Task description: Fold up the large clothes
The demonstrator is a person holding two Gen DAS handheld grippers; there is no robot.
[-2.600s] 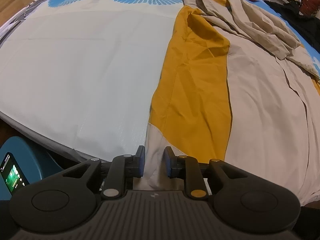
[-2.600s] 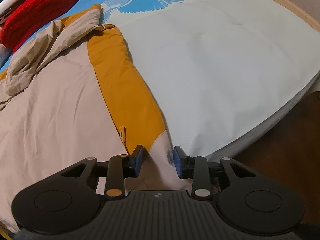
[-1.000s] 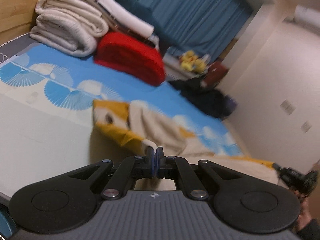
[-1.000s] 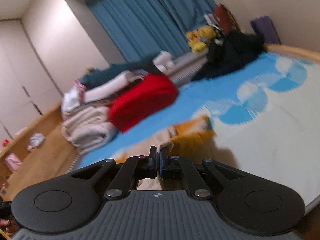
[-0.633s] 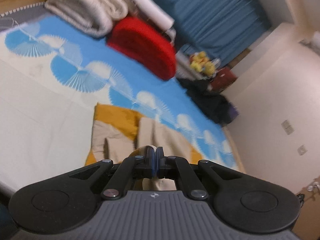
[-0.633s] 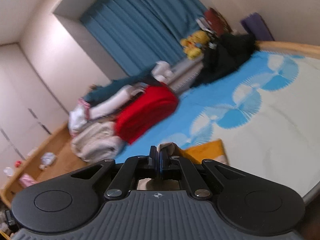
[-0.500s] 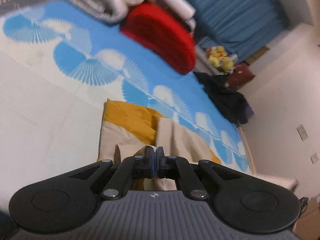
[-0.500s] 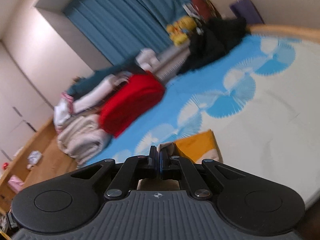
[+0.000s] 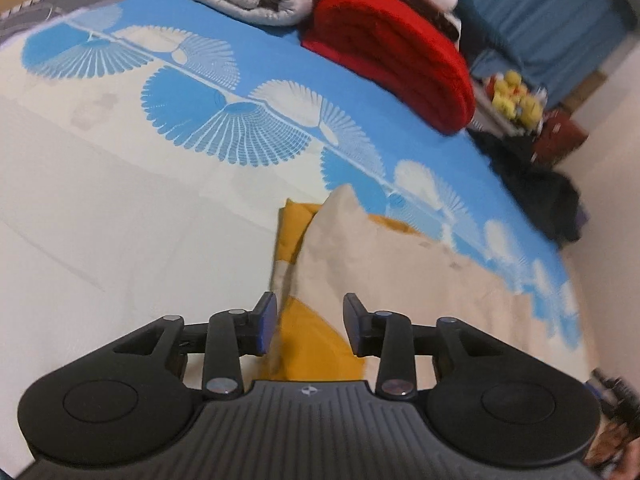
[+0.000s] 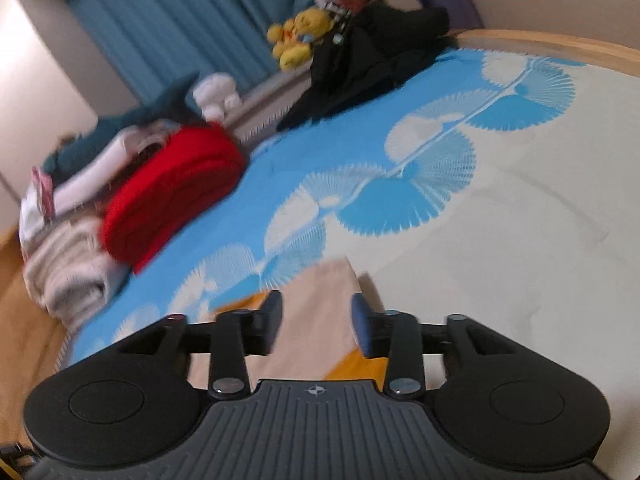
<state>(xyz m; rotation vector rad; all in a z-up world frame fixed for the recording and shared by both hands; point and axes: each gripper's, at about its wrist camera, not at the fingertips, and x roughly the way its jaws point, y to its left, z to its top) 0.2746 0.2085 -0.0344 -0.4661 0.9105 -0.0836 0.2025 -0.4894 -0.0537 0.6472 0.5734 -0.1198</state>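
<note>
The left hand-held gripper [image 9: 308,322] and the right hand-held gripper [image 10: 316,326] both point down at the bed [image 9: 120,216]. Their jaws are opening, and the pads stand apart with cloth between them but not pinched. It looks like they are letting go so the folded part can lie flat. The big garment [image 9: 384,272] lies on the bed, just in front of both grippers. It is soft beige with yellow-orange parts, and one beige layer is folded over the yellow.
</note>
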